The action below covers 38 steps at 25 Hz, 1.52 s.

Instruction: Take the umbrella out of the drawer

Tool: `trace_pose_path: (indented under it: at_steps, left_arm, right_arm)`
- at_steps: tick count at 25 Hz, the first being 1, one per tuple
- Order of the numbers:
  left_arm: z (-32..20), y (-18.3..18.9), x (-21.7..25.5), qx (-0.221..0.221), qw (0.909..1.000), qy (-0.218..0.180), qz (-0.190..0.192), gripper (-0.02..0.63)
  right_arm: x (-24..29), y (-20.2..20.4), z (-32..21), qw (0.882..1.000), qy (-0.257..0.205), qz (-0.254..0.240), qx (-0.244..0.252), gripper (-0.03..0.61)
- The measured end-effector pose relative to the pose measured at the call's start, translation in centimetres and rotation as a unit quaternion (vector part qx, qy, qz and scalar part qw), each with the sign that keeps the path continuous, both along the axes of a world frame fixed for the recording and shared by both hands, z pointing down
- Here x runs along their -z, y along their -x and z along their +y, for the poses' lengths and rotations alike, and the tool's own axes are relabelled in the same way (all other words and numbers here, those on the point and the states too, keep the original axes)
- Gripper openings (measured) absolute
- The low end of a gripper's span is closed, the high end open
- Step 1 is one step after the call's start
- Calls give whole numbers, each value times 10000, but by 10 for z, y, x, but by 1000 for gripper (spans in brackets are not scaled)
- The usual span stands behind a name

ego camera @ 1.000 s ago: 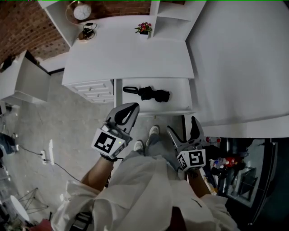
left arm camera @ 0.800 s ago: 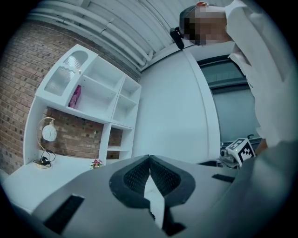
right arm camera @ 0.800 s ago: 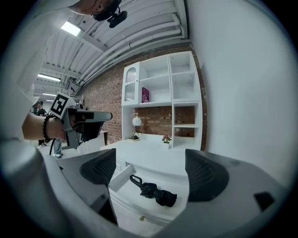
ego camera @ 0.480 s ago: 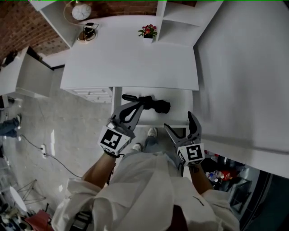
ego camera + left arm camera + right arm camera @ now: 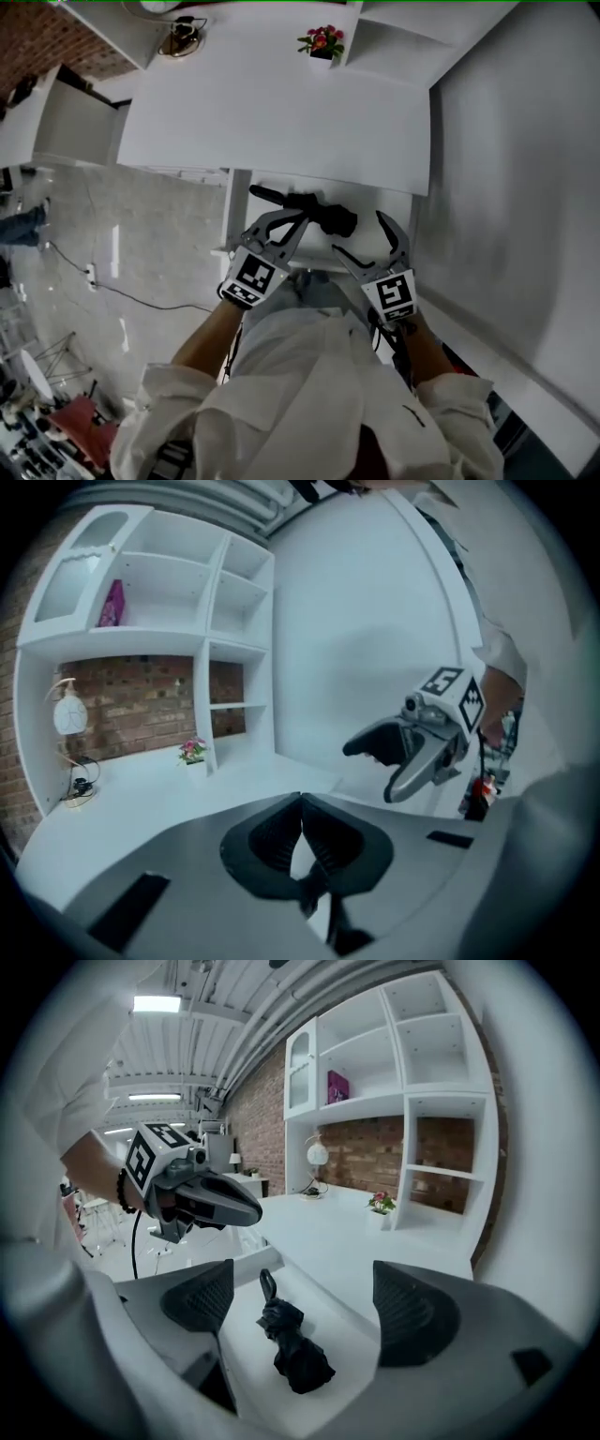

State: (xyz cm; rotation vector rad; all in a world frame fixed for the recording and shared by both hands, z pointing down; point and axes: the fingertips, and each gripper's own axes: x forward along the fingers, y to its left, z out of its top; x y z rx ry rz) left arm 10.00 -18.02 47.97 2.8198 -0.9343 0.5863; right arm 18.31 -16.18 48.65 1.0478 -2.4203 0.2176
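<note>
A black folded umbrella (image 5: 319, 215) lies in the open white drawer (image 5: 380, 203) under the desk, handle pointing left. In the right gripper view the umbrella (image 5: 292, 1340) lies below and between the wide-apart jaws of my right gripper (image 5: 305, 1302), not touched. My right gripper (image 5: 361, 234) stands open at the drawer's front, right of the umbrella. My left gripper (image 5: 297, 219) is shut with nothing in it, its tip over the umbrella's handle end in the head view. The left gripper view shows the pads of my left gripper (image 5: 302, 832) pressed together and no umbrella.
The white desk top (image 5: 272, 112) spans above the drawer, with a small flower pot (image 5: 322, 43) at its back. White shelving (image 5: 412, 1101) rises behind against a brick wall. A white wall panel (image 5: 525, 187) stands to the right. Grey floor (image 5: 141, 244) with a cable lies to the left.
Both grippers have moved forward to the drawer. The left gripper's tip now lies over the umbrella's handle end, and the right gripper has reached the drawer's front.
</note>
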Motion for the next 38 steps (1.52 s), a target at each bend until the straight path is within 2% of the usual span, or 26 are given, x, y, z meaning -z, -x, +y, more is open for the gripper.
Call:
trace_pose_path:
  at_steps: [4,10,14,19,23,28,33,38]
  left_arm:
    - [7,-11,-60,-761,9938,347,-736,26]
    - [-4,-8,-132,-1108,9862,844,-898,26]
    - [-3,-7,-171,-1406,9771,1184,-1073,26]
    - [1,-6,-212,-1775,9650,1369,-1360,26]
    - [2,-1,-236,-1920,9592,1478,-1459,26]
    - [4,3,-252,-1980,9573,1543,-1437,26]
    - [6,6,-255,-1900,9606,1620,-1224,26]
    - [11,10,-260,-1948,9602,1570,-1242,26]
  right_arm:
    - [-45,10,-16,9985,307,238,398,474]
    - [-119,26,-30,9909,672,752,894,472]
    - [-155,41,-35,9838,907,1070,1113,472]
    - [-204,52,-37,9702,1211,1525,1440,472]
    - [-239,59,-36,9608,1458,1720,1613,472]
    - [-270,67,-35,9493,1611,1956,1861,472]
    - [-295,70,-35,9354,1650,2305,2114,459]
    - [-315,73,-37,9231,1755,2523,2311,448]
